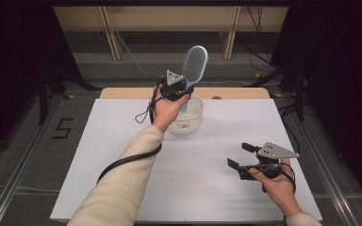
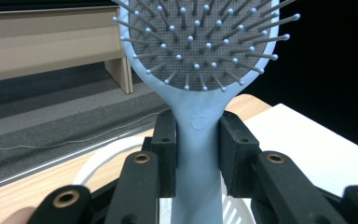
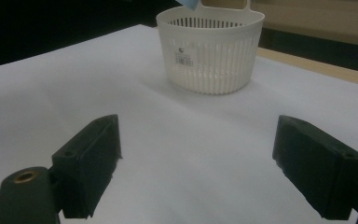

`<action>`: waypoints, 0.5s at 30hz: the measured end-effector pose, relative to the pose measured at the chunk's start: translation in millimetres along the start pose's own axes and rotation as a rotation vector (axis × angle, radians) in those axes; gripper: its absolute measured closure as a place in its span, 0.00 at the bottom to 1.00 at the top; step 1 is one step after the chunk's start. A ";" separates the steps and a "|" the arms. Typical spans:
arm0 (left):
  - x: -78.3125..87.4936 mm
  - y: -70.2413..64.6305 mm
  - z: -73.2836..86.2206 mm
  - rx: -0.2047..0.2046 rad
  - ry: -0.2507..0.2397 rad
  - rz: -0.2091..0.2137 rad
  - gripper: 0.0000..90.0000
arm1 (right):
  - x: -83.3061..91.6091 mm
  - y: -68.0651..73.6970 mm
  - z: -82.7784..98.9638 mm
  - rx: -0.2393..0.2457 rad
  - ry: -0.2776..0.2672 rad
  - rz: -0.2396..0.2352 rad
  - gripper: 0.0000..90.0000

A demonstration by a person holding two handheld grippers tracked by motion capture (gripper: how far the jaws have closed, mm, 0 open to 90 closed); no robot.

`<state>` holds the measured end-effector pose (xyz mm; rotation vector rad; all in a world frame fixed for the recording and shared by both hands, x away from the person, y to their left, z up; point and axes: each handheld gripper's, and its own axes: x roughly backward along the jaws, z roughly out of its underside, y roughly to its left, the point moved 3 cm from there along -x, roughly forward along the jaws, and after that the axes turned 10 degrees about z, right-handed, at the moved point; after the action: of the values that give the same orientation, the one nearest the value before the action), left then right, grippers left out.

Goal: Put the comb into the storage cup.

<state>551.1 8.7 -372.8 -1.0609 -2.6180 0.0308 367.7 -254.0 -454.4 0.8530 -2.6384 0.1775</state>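
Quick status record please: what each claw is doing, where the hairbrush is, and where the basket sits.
left claw: shut on the hairbrush handle, held above the basket
hairbrush: light blue, upright, bristle head on top, handle end pointing down into the basket
basket: white, slatted, standing at the far middle of the table
right claw: open, holding nothing, near the table's right front
table: white top
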 end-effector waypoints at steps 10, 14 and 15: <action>-1.7 1.7 2.5 0.006 0.003 -0.006 0.77 | 0.3 0.3 -0.3 -0.001 -0.002 -0.001 0.18; -2.3 1.6 2.5 0.004 0.005 -0.004 0.77 | 0.3 0.3 -0.2 0.002 0.001 -0.002 0.18; -2.5 1.4 2.4 0.004 0.003 -0.003 0.77 | 0.2 0.4 -0.2 0.000 -0.001 -0.002 0.18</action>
<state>553.1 8.2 -376.0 -1.0554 -2.6152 0.0333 367.4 -253.7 -454.1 0.8555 -2.6386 0.1766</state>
